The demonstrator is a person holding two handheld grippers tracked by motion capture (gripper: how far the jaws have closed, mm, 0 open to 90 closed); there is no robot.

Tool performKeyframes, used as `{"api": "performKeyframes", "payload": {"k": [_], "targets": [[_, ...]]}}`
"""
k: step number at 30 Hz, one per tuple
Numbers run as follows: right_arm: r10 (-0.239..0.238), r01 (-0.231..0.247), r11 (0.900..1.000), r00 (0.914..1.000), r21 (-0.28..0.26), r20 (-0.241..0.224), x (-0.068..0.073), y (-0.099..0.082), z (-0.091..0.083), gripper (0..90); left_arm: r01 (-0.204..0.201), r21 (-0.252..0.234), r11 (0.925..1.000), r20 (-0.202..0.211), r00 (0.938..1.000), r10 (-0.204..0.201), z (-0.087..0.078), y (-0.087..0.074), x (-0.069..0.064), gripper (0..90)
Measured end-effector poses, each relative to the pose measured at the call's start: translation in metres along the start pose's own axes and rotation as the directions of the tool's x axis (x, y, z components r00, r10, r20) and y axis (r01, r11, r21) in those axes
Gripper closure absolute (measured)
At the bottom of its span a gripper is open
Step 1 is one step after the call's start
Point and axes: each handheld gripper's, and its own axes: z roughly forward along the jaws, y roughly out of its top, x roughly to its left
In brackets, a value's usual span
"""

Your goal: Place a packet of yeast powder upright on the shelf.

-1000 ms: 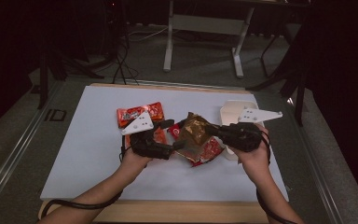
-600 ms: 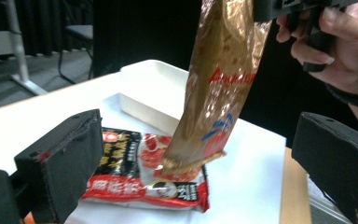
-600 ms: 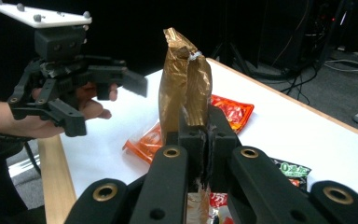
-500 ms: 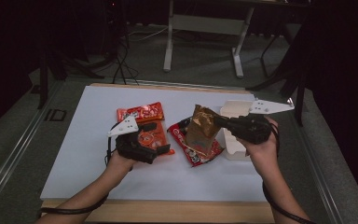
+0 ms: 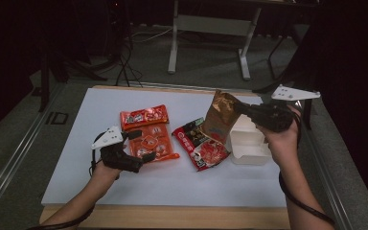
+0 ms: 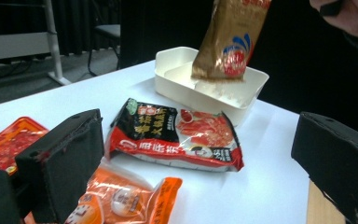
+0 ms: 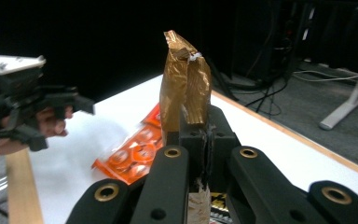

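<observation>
The gold packet (image 5: 220, 117) hangs in the air over the near-left edge of the white box (image 5: 249, 143), clamped at its top by the right gripper (image 5: 242, 109), whose jaws are pressed tight on the foil. Its lower end has not yet reached the box floor, so, as I judge it, the packing has only begun: this packet has yet to be lowered in and let go, and nothing else lies inside. Left of the box on the counter (image 5: 76, 158) the red-and-black packet (image 5: 199, 143) lies untouched, and beyond it two orange packets (image 5: 146, 132). The left gripper (image 5: 141, 145) hovers over those, its jaws having just spread wide, with nothing between them.
</observation>
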Motion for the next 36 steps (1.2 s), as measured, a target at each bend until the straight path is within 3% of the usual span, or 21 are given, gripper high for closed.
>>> {"api": "performKeyframes", "payload": {"k": [7, 13, 27, 36], "targets": [[-0.012, 0.013, 0.9999, 0.9982, -0.005, 0.059, -0.022, 0.008, -0.004, 88.3, -0.027, 0.003, 0.9996, -0.047, 0.9985, 0.028, -0.008, -0.010, 0.004, 2.7], [-0.023, 0.025, 0.9995, 0.9927, -0.018, 0.118, -0.041, 0.015, -0.008, 88.4, 0.000, -0.003, 1.0000, -0.078, 0.9970, 0.000, -0.012, -0.021, 0.011, 2.8], [-0.006, 0.019, 0.9976, 0.9804, -0.067, 0.197, -0.088, 0.024, -0.018, 88.4, 0.049, -0.027, 0.9985, -0.115, 0.9920, -0.051, -0.019, -0.035, 0.017, 2.8], [0.005, 0.000, 0.9997, 0.9741, -0.024, 0.226, -0.117, 0.023, -0.013, 88.4, 0.050, -0.024, 0.9985, -0.120, 0.9914, -0.052, -0.019, -0.038, 0.019, 2.8]]}}
